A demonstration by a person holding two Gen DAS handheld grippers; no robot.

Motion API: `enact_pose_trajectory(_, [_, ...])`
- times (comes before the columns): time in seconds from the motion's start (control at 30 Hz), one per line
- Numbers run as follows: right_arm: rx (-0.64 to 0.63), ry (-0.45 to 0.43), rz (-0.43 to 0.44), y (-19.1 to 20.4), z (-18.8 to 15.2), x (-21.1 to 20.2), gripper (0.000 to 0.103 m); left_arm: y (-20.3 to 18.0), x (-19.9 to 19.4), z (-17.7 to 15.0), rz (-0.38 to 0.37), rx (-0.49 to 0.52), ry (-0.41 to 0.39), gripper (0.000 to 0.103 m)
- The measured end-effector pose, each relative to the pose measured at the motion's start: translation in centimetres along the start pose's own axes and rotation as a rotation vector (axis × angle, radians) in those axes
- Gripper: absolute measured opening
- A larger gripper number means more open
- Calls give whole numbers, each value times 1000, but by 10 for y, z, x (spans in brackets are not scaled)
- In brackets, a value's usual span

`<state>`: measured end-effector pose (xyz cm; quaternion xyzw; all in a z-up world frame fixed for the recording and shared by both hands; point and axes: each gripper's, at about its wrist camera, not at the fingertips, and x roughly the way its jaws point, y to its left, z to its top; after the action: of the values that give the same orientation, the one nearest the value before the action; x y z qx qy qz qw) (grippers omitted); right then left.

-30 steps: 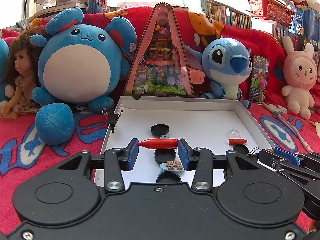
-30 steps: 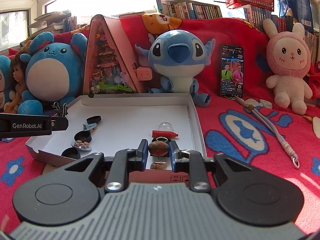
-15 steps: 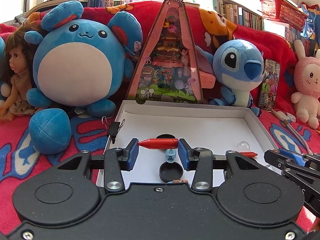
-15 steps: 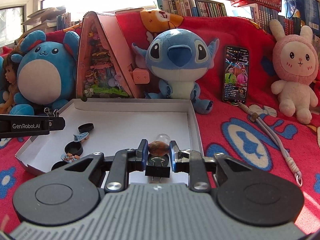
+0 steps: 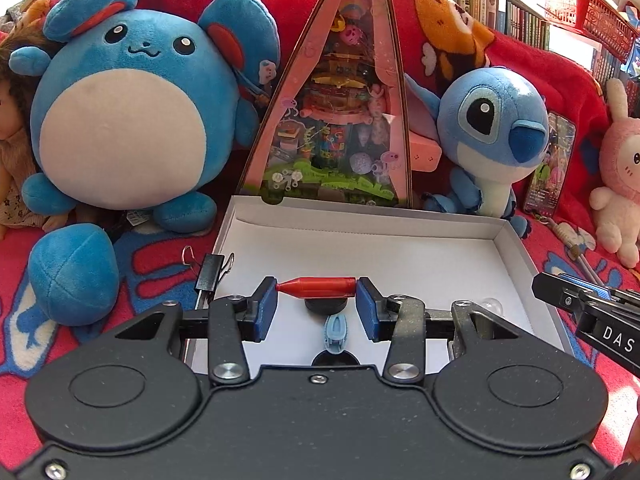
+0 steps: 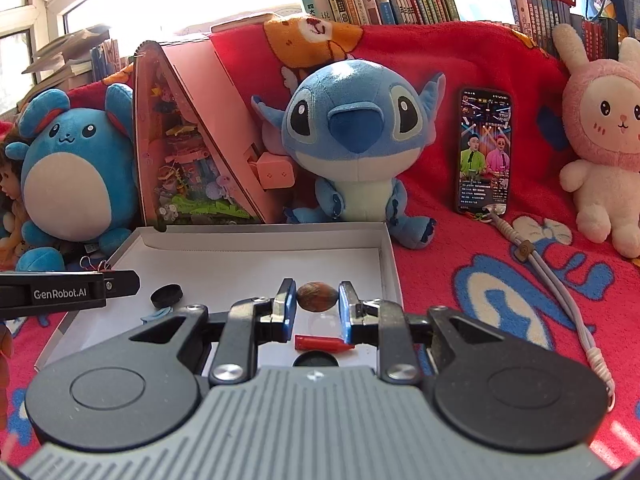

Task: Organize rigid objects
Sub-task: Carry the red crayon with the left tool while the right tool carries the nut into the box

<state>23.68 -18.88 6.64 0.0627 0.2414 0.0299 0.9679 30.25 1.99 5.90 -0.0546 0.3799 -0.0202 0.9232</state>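
Meanwhile, above the white box (image 5: 516,248), the left gripper (image 5: 316,304) pinches a red crayon-like piece (image 5: 316,287) end to end and the right gripper (image 6: 316,312) clamps a brown stone (image 6: 316,297), either liable to pop free if pressure eases.
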Motion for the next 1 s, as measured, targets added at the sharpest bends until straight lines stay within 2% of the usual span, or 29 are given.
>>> enact_pose_trajectory(0.17, [44,38,3,-8,13,14,27,-7,15,14,-8,8,28,41])
enact_pose_trajectory(0.37, [97,101,20,-15,19,36,27,-16,35,19,29,28,46,41])
enact_pose_trajectory(0.53, [71,136,11,-13,18,50,27,-18,49,20,77,33,65,41])
enact_pose_trajectory(0.77, [58,158,-4,-11,15,64,27,-15,63,12,105,22,75,41])
enact_pose_trajectory(1.0, [70,169,-8,-13,7,75,27,-15,66,6,102,30,67,41])
